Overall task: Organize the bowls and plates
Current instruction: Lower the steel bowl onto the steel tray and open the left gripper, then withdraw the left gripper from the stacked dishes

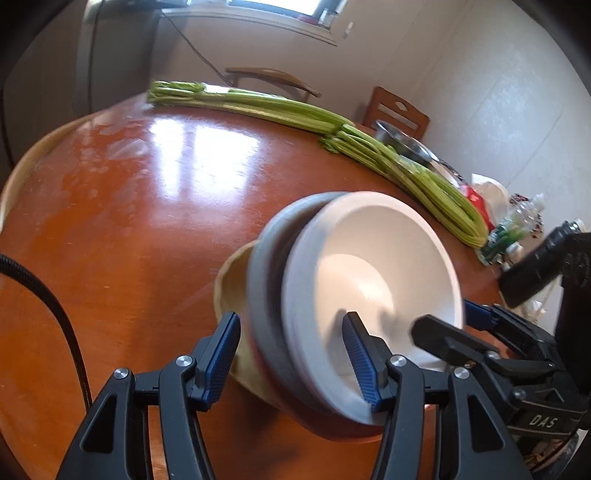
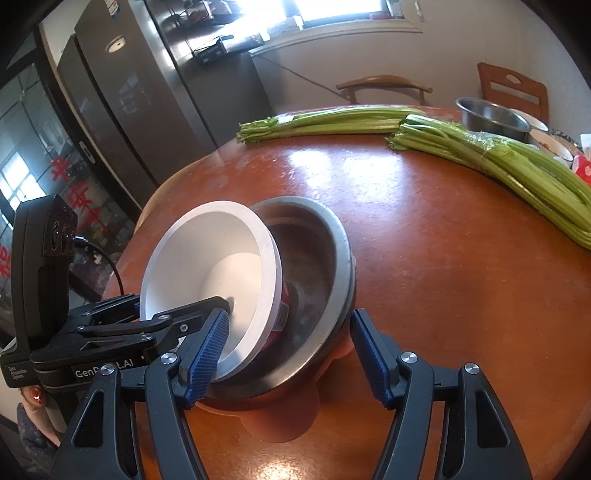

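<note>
A white bowl (image 2: 210,273) sits tilted inside a steel bowl (image 2: 325,258), which rests on an orange plate (image 2: 284,424) near the edge of the round wooden tabletop (image 2: 424,240).

My left claw (image 1: 291,360) straddles the near rims of the stack, one blue pad inside the white bowl and the other outside the steel one; whether the pads press I cannot tell.

My right claw (image 2: 288,354) stands apart, one finger (image 2: 207,350) against the white bowl's rim, the other clear of the steel bowl on the open side.

Beyond the stack, two bundles of celery (image 2: 498,162) lie across the tabletop. A second metal bowl (image 2: 491,116) stands at the far edge, beside wooden chairs (image 2: 513,86). A dark refrigerator (image 2: 147,92) rises at the left under a bright window (image 2: 332,7).
</note>
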Demonstrator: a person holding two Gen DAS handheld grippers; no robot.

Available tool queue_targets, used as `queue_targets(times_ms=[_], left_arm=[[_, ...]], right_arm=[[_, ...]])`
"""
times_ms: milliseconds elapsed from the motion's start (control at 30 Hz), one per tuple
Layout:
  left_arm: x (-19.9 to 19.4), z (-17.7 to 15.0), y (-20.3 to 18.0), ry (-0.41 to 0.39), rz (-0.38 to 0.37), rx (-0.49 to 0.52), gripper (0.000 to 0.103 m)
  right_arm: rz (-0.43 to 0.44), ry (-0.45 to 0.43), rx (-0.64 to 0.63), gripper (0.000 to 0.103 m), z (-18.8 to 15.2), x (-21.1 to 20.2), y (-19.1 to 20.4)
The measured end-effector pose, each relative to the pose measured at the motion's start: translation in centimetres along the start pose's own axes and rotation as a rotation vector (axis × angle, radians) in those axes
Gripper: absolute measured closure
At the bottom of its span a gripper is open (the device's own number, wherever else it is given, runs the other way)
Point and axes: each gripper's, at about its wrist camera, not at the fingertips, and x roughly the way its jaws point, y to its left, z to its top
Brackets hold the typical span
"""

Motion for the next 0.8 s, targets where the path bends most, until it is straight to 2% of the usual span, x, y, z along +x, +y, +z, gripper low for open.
queue_targets(times_ms=[133, 267, 500, 800], left_arm=[[-1.1, 0.0, 0.5, -0.051, 0.055, -0.005, 0.046], [-2.8, -0.1, 0.2, -0.099, 0.078, 0.015, 0.046], [-5.2, -0.5, -1.2, -0.166, 0.110, 0.058, 0.046], [-8.0, -2.7, -4.0, -0.241, 0.200, 0.122, 0.046]], right_arm=[[-0.031, -0.031, -0.023, 0.033, 0.0, -0.7, 0.3], [-0.079, -0.070, -0.053, 0.033, 0.2, -1.5, 0.8], [-0.098, -0.124, -0.066, 0.033, 0.2, -3.2, 1.3], [-0.110, -0.204, -0.089, 0.033, -1.5, -6.8, 2.0]])
